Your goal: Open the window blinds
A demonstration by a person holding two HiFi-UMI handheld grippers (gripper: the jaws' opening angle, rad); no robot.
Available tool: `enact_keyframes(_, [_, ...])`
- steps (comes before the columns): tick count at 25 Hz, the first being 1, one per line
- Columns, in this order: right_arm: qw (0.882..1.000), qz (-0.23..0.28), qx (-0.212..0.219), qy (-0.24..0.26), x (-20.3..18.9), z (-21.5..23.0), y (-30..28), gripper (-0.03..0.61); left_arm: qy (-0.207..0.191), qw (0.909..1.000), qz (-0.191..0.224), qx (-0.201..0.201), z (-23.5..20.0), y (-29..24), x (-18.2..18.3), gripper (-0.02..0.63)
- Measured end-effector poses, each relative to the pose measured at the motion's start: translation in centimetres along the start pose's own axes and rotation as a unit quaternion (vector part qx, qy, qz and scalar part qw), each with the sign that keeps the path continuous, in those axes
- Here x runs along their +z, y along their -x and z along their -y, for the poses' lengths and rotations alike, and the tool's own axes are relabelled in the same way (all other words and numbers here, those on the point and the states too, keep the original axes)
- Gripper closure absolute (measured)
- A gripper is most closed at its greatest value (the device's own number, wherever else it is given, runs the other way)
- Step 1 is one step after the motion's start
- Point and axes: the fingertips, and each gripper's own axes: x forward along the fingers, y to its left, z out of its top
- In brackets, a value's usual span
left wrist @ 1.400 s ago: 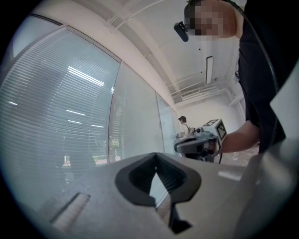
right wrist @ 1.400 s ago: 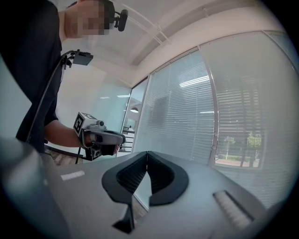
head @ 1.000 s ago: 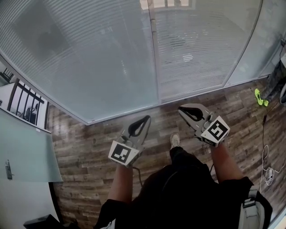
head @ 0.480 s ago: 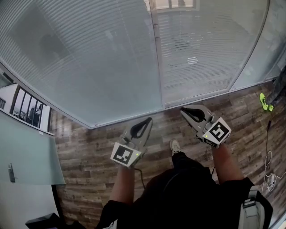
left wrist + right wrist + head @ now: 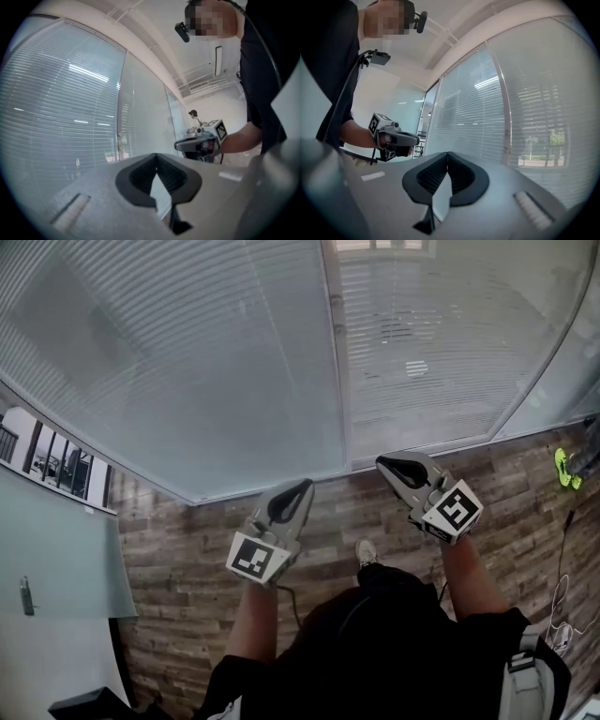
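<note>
Since a second ago, the person is carrying both claws nearer the window blinds (image 5: 234, 362) ahead; left gripper (image 5: 302, 487) and right gripper (image 5: 384, 465) are pointing level, jaws together, empty.

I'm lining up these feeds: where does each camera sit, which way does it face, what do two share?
Head view: on the person's head, steeply down at window blinds, wood floor, forearms, left gripper, right gripper.
Left gripper view: on that gripper, along its shut jaws toward the blinds; torso shows.
Right gripper view: likewise, shut jaws, blinds, torso.
Shared: each gripper view shows the other gripper.
</note>
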Motion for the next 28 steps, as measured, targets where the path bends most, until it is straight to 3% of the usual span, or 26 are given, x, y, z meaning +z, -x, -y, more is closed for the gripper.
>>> enact_keyframes(16, [0.999, 0.008, 0.035, 0.01, -0.5, 8.4, -4.7, 0.572, 0.004, 0.9983, -0.008, 0.057, -6.9, -5.4, -1.7, 0.609])
enact_keyframes(28, [0.998, 0.007, 0.063, 0.0, -2.1, 12.1, -7.7, 0.572, 0.001, 0.9953, -0.014, 0.096, -10.9, -7.8, -2.2, 0.609])
